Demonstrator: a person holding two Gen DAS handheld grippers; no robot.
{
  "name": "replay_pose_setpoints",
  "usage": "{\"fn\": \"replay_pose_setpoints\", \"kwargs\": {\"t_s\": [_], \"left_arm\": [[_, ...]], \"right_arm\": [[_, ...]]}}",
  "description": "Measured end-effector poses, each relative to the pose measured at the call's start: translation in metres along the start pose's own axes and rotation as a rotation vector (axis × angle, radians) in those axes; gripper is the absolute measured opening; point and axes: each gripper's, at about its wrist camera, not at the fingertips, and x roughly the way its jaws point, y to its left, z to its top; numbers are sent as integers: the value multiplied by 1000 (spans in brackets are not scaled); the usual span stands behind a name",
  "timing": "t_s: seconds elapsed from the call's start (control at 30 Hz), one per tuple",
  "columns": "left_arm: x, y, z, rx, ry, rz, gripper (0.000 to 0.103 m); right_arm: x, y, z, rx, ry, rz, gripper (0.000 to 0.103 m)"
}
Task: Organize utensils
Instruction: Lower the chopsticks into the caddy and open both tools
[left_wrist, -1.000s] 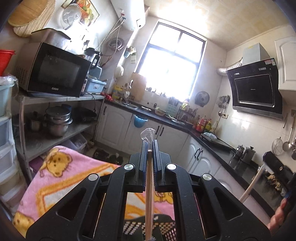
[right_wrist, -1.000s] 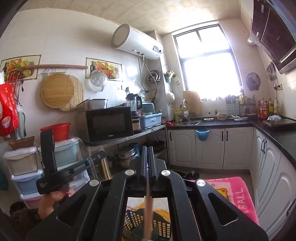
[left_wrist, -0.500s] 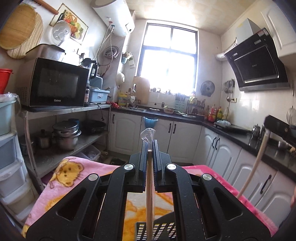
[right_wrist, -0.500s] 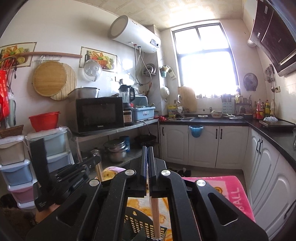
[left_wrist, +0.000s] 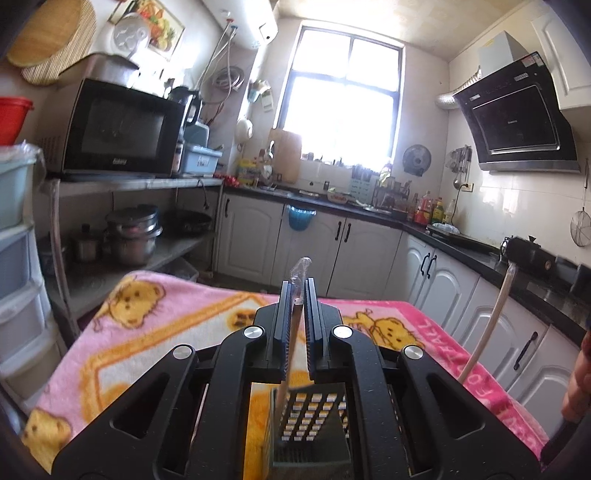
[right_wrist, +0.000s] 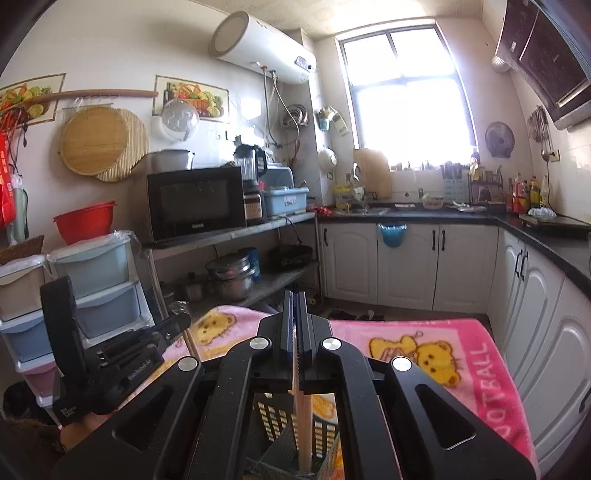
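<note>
Chopstick in left claw: thin wooden stick (left_wrist: 291, 350) with a clear plastic wrap at its top end, standing between the jaws of the left claw (left_wrist: 296, 306); the jaws look slightly parted around it, so I judge the hold loose or just letting go
Chopstick in right claw: second pale wooden stick (right_wrist: 301, 417) pinched between the nearly closed jaws of the right claw (right_wrist: 294, 325), its lower end reaching down into the basket
Handling: both sticks look light, stiff and smooth; the wrap likely makes the top slippery, so a hold on the bare wood at mid-length seems safest; a narrow round shaft can pivot in flat pads, so I judge it wants a square, firm pinch
Basket: dark perforated plastic holder (left_wrist: 310, 424) directly under both claws, standing on the blanket; the right wrist view shows the same holder (right_wrist: 280, 417) with the right stick inside it; whether anything else lies at its bottom I cannot tell
Desk: covered with a pink and yellow bear-print blanket (left_wrist: 155, 325)
Far side: white cabinets (left_wrist: 251, 236) under a dark worktop; a blue bin (left_wrist: 301, 218) hangs on a cabinet door, contents hidden; steel pots (left_wrist: 133, 236) sit stacked on a lower shelf
</note>
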Motion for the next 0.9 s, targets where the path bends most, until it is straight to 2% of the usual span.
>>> {"fn": "replay_pose_setpoints", "kwargs": {"t_s": [0.17, 0.23, 0.27, 0.4, 0.47, 0.6, 0.7, 0.8, 0.87, 0.9], "left_arm": [[-7, 0, -6, -8, 27, -2, 5], [-9, 0, -9, -7, 45, 5, 12], [-10, -1, -9, -8, 54, 12, 16], [-18, -2, -13, -5, 61, 27, 24], [-22, -2, -13, -15, 63, 25, 33], [-30, -1, -13, -23, 60, 23, 43], [-37, -1, -11, -26, 56, 13, 55], [-45, -2, -8, -30, 55, 12, 69], [-52, -2, -8, -36, 53, 7, 83], [-54, -3, -8, -38, 52, 9, 86]], "right_arm": [[-1, -2, -12, 17, 38, -32, 5], [-4, -4, -16, 21, 42, -50, 18], [-8, -5, -18, 24, 41, -61, 28], [-20, -10, -22, 38, 43, -78, 35], [-27, -12, -25, 43, 41, -87, 48], [-38, -14, -31, 39, 54, -102, 53], [-45, -15, -35, 41, 58, -111, 60], [-51, -13, -38, 42, 58, -112, 67], [-54, -11, -40, 38, 59, -114, 71], [-56, -10, -41, 35, 60, -115, 72]]}}
